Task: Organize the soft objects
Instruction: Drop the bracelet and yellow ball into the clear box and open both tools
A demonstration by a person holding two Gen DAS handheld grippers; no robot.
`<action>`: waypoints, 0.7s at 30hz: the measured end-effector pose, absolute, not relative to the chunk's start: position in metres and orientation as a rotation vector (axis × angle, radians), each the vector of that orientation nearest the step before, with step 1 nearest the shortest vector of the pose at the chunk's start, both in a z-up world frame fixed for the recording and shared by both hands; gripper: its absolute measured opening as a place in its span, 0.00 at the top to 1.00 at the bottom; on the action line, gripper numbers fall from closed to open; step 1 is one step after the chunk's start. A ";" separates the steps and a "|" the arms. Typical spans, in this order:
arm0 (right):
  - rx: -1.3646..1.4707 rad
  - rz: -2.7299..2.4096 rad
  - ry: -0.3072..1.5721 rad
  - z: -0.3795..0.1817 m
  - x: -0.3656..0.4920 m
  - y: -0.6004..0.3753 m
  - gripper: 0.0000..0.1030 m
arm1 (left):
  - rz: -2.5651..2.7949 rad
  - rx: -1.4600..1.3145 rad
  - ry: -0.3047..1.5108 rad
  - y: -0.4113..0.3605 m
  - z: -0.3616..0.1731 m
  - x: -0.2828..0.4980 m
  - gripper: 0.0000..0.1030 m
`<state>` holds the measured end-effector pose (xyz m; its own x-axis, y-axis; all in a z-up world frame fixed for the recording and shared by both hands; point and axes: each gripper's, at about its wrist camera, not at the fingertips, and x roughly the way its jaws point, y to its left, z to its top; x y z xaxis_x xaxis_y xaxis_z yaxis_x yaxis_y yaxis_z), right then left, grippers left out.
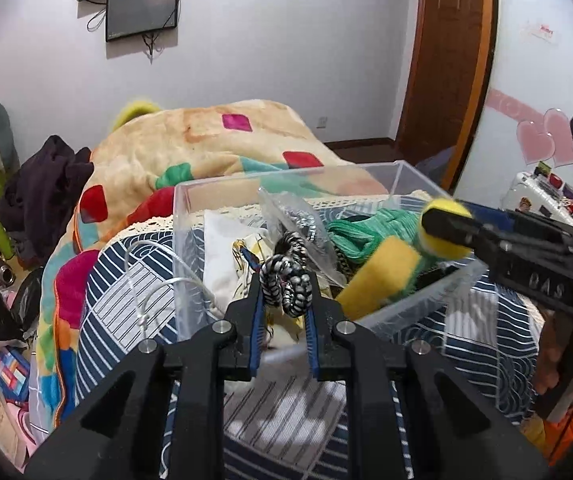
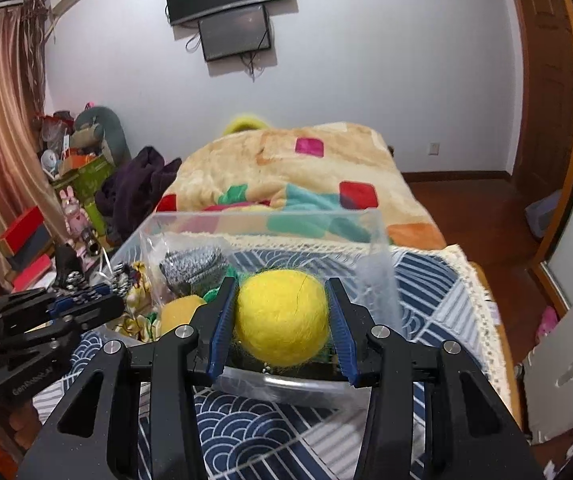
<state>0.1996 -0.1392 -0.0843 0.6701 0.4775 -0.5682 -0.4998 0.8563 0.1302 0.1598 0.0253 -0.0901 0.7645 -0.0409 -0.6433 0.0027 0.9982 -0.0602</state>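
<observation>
A clear plastic box stands on the bed and holds several soft items: a green knit piece, a yellow sponge and a white cloth. My left gripper is shut on a black-and-white braided rope at the box's near wall. My right gripper is shut on a yellow felt ball over the box. The ball also shows in the left wrist view, with the right gripper at the box's right edge. A grey knit item lies in a clear bag.
The box rests on a blue-and-white wave-pattern bedspread. A cream blanket with coloured squares lies behind it. A dark garment and cluttered toys and boxes sit at the left. A wooden door and floor are at the right.
</observation>
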 end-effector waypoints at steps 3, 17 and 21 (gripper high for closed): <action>-0.064 0.555 0.653 -0.094 0.201 -0.134 0.59 | -0.032 -0.070 0.705 0.026 -0.095 0.163 0.74; -0.106 0.540 0.639 -0.084 0.185 -0.149 0.38 | -0.036 -0.067 0.629 0.023 -0.077 0.132 0.46; -0.085 0.549 0.596 -0.067 0.179 -0.159 0.38 | -0.018 -0.069 0.564 0.025 -0.056 0.117 0.45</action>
